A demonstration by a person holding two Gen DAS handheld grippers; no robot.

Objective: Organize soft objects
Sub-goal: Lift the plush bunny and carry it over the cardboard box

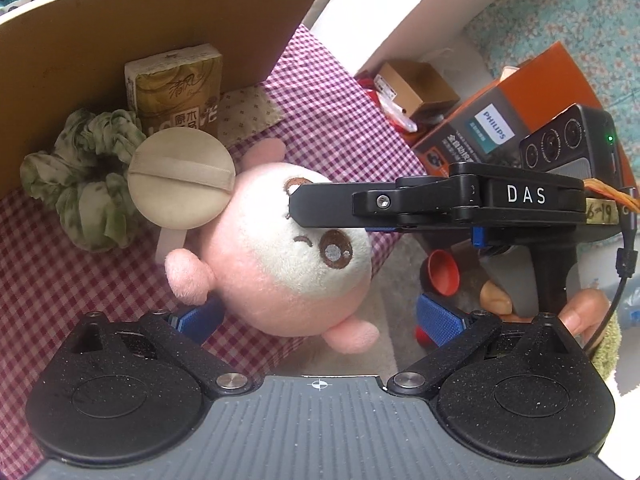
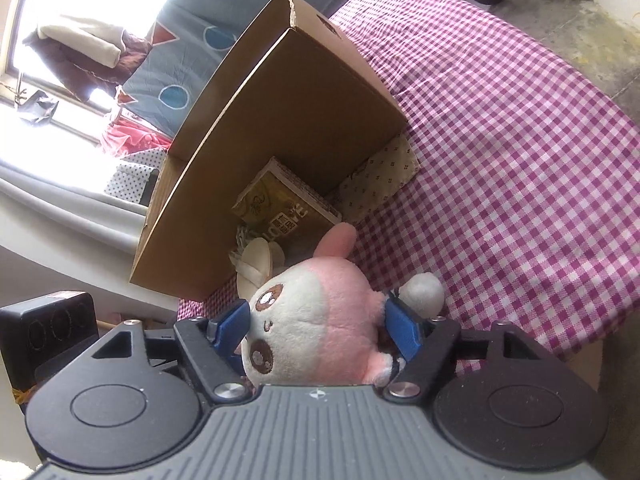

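Observation:
A pink and white plush toy [image 1: 288,256] lies at the edge of the checked tablecloth [image 1: 60,280]. My right gripper [image 2: 316,332] is shut on the plush toy [image 2: 320,320], its blue pads [image 2: 230,326] pressing both sides of the head. In the left wrist view the right gripper [image 1: 296,204] reaches in from the right over the toy's face. My left gripper [image 1: 320,320] is open, its pads either side of the toy, not touching. A round beige puff [image 1: 180,176], a green scrunchie [image 1: 84,184] and a tissue pack [image 1: 176,88] sit by the cardboard box [image 1: 140,24].
The cardboard box [image 2: 280,128] stands on its side on the table, open toward the items. A patterned cloth [image 2: 380,176] lies under it. Beyond the table edge are a Philips box [image 1: 504,116], a small brown carton [image 1: 416,84] and a red cup [image 1: 442,272].

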